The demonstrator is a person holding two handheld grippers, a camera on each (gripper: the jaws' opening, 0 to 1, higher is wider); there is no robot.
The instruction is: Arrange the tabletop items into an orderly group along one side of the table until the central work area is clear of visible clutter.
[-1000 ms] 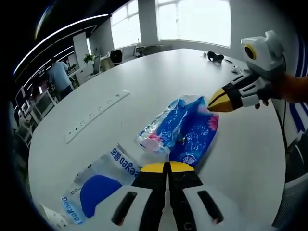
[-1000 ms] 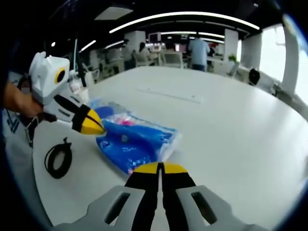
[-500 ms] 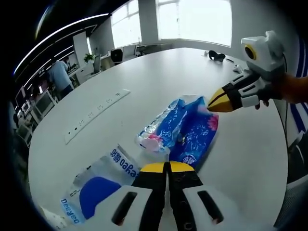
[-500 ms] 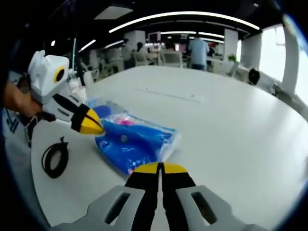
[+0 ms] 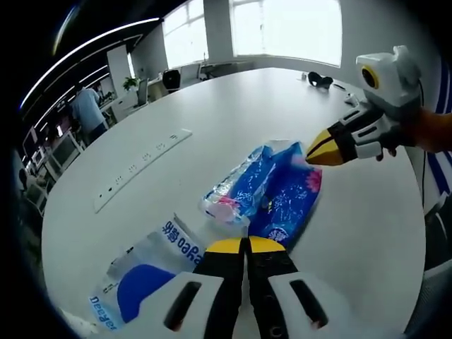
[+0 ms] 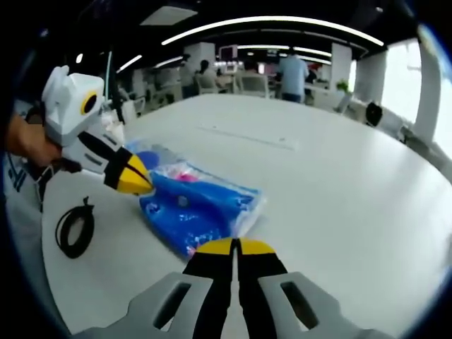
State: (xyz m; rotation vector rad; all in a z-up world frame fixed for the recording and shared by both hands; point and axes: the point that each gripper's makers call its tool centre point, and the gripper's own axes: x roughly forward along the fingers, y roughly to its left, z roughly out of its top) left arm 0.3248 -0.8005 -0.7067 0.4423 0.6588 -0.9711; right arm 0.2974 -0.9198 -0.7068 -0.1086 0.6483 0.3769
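In the left gripper view, the left gripper (image 5: pixel 245 244) rises from the bottom with its yellow-tipped fingers pressed together and holding nothing, hanging just over the white worktop (image 5: pixel 226 113). Just beyond the fingertips lie the blue packets (image 5: pixel 268 187), two glossy blue-and-clear plastic packs with pink patches, touching side by side; their print is too small to read. Beside the blue packets, nearer the camera, lies a clear bag (image 5: pixel 145 272) with a dark blue shape inside and blue lettering on white bands that cannot be read with certainty. The right gripper (image 5: pixel 316 150) comes in from the side, its fingers shut and empty, the tip just above the far edge of the blue packets. Past the packets a long white power strip (image 5: pixel 141 168) is set in the worktop, and a dark object (image 5: pixel 318 80) sits near the far rim. Behind are large bright windows, ceiling light strips, desks and a person in blue (image 5: pixel 86 111). In the right gripper view, the right gripper (image 6: pixel 234 246) has its fingers closed on nothing, just short of the blue packets (image 6: pixel 198 208). The left gripper (image 6: pixel 138 182) hovers at their other side, and a coiled black cable (image 6: pixel 70 229) lies near them on the worktop (image 6: pixel 332 183). An open office with people stands behind.
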